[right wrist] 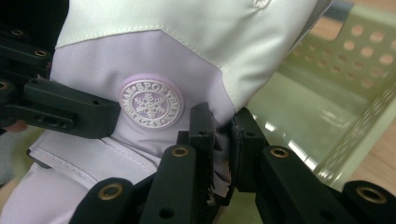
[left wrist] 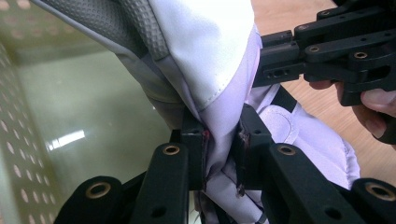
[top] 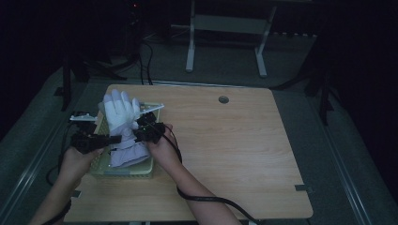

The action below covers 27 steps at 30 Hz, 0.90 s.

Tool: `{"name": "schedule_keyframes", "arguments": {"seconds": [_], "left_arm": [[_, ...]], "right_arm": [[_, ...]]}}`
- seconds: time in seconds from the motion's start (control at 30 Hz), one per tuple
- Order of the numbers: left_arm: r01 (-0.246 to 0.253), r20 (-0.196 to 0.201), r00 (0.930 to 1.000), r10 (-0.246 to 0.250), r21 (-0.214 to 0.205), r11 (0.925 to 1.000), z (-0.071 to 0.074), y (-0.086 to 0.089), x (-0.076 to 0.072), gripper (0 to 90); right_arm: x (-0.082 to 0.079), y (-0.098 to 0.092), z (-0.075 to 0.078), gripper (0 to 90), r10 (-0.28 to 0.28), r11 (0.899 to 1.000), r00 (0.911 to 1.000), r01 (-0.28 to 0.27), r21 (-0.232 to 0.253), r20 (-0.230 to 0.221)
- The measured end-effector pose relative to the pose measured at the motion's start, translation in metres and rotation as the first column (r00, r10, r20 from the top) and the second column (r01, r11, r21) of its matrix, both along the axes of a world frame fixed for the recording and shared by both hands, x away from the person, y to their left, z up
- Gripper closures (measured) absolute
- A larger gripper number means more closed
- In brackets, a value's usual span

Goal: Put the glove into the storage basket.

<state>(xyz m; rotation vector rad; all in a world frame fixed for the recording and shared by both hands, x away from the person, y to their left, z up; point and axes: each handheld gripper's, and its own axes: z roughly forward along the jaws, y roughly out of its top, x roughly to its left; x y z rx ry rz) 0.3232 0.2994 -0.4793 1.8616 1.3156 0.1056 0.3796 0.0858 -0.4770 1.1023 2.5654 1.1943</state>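
The left gripper (left wrist: 222, 149) is clamped on a fold of the glove (left wrist: 210, 60), its two black jaws pinching pale lilac fabric between them. The right gripper (right wrist: 219, 135) is likewise closed on the glove's edge, near the seam where white meets lilac. In the high view both forearms reach in from the bottom toward the table's (top: 225, 140) left side, the left hand (top: 77, 157) and right hand (top: 162, 147) holding their grippers at either side of the glove's wrist, fingers of the glove pointing away from the person, over the pale green basket (top: 123, 169). The left gripper view shows the grey textured palm patch and the basket's glossy floor. The right gripper view shows a round snowflake badge (right wrist: 150, 102) with raised lettering, partly readable as "SPORTS", and the basket's perforated wall.
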Motion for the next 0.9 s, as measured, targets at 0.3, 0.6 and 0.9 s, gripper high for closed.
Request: {"name": "schedule_keyframes", "arguments": {"seconds": [0.3,0.6,0.9], "left_arm": [[-0.015,-0.092,0.9957,0.016,0.018,0.9997,-0.027,0.001,0.008,76.3],[-0.057,-0.179,0.9807,0.078,0.124,0.9907,-0.036,-0.005,0.017,72.1],[-0.106,-0.167,0.9751,0.146,0.228,0.9679,-0.036,-0.012,0.018,52.9]], "right_arm": [[-0.003,0.015,-0.026,81.1,-0.024,0.991,0.9996,0.022,-0.129,-0.012],[-0.004,0.038,-0.035,79.1,-0.049,0.961,0.9987,0.051,-0.273,0.013],[-0.003,0.035,-0.034,53.7,-0.042,0.978,0.9991,0.042,-0.207,0.001]]}}
